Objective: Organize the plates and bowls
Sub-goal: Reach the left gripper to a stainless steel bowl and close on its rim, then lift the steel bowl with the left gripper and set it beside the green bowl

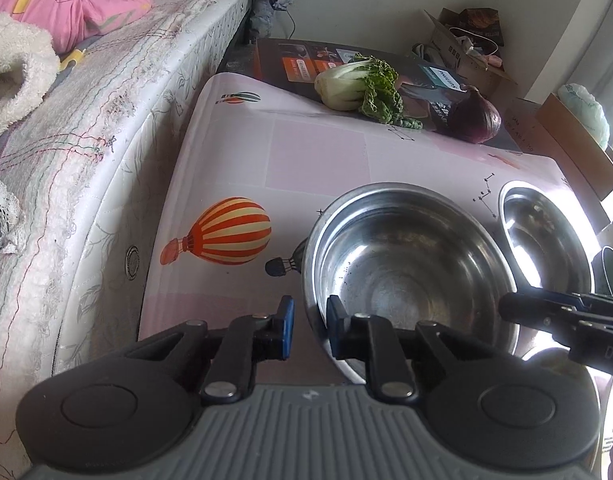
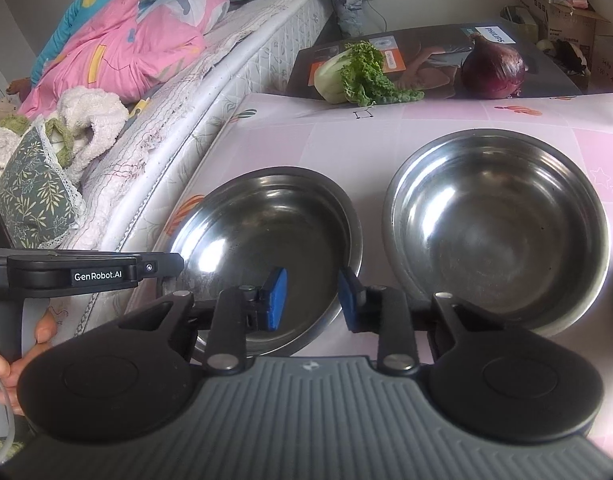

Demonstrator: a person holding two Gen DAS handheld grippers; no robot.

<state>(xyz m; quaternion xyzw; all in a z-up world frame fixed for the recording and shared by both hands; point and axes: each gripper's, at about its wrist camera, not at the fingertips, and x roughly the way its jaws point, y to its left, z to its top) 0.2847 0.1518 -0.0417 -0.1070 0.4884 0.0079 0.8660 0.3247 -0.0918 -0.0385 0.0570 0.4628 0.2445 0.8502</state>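
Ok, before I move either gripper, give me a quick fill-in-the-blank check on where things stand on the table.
1. The left gripper straddles the rim of the left steel bowl, one finger outside and one ____.
2. The two bowls, including the right steel bowl, are both ____ of food.
3. Behind the bowls, the leafy cabbage lies beside a red ____.
4. The right gripper has its jaws ____.

Missing words: inside; empty; onion; open
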